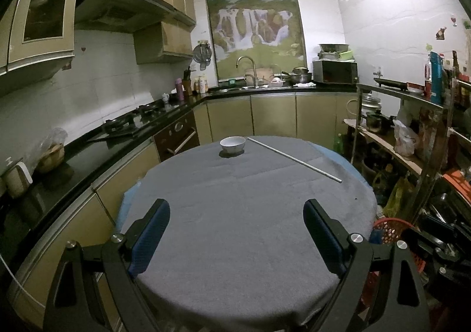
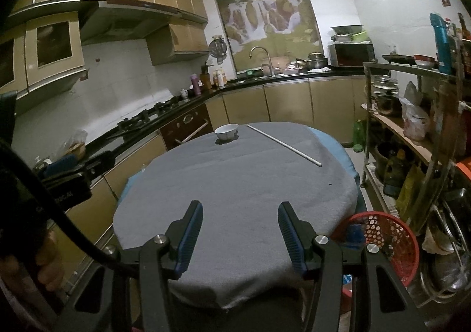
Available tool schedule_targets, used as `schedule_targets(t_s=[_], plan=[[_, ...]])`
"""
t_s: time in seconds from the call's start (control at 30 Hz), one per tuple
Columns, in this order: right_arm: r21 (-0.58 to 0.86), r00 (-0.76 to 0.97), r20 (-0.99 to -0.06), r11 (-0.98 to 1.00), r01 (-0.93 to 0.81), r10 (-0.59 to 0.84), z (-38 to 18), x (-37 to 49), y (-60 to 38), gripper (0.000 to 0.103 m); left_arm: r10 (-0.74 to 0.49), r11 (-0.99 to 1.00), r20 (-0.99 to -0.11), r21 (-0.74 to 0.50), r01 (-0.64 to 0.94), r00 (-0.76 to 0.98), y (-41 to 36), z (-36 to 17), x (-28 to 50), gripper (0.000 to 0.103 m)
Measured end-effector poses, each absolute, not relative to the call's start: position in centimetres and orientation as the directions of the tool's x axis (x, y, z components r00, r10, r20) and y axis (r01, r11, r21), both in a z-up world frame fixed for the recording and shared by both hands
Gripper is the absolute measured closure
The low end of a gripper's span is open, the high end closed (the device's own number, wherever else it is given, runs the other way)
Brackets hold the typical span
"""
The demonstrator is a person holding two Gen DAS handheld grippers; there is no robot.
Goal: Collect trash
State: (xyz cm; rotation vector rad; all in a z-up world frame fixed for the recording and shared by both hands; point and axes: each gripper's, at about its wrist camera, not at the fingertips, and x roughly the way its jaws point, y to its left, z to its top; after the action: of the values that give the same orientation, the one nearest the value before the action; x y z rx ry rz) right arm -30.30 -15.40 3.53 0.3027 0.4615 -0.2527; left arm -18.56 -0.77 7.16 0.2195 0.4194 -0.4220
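Right wrist view alone shows the left gripper (image 2: pixel 63 165) beside the table (image 2: pixel 235 184).

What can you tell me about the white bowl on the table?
The white bowl is small, round and glossy, looks ceramic, with a narrow foot. It stands upright on the gray cloth at the table's far edge, left of the long thin white rod, not touching it. Its inside appears empty from this low angle. Neither gripper is near it.
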Motion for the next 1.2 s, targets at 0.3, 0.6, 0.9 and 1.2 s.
schedule_targets(t_s=[0.3, 0.6, 0.9, 1.2], plan=[[0.229, 0.859, -0.481, 0.920, 0.319, -0.178, 3.50, -30.06, -15.54, 0.046, -0.342, 0.892, -0.444, 0.123, 0.434, 0.828, -0.62, 6.84, -18.47, 0.011], [0.226, 0.859, -0.482, 0.922, 0.314, -0.174, 3.29, -29.84, -15.48, 0.045, -0.337, 0.895, -0.453, 0.117, 0.430, 0.825, -0.36, 6.63, -18.08, 0.011], [0.226, 0.859, -0.482, 0.923, 0.312, -0.173, 3.31, -29.77, -15.35, 0.045, -0.334, 0.896, -0.456, 0.118, 0.428, 0.825, -0.37, 6.59, -17.98, 0.011], [0.228, 0.859, -0.482, 0.922, 0.313, -0.173, 3.16, -29.70, -15.15, 0.045, -0.335, 0.895, -0.460, 0.118, 0.430, 0.822, -0.25, 6.41, -17.89, 0.011]])
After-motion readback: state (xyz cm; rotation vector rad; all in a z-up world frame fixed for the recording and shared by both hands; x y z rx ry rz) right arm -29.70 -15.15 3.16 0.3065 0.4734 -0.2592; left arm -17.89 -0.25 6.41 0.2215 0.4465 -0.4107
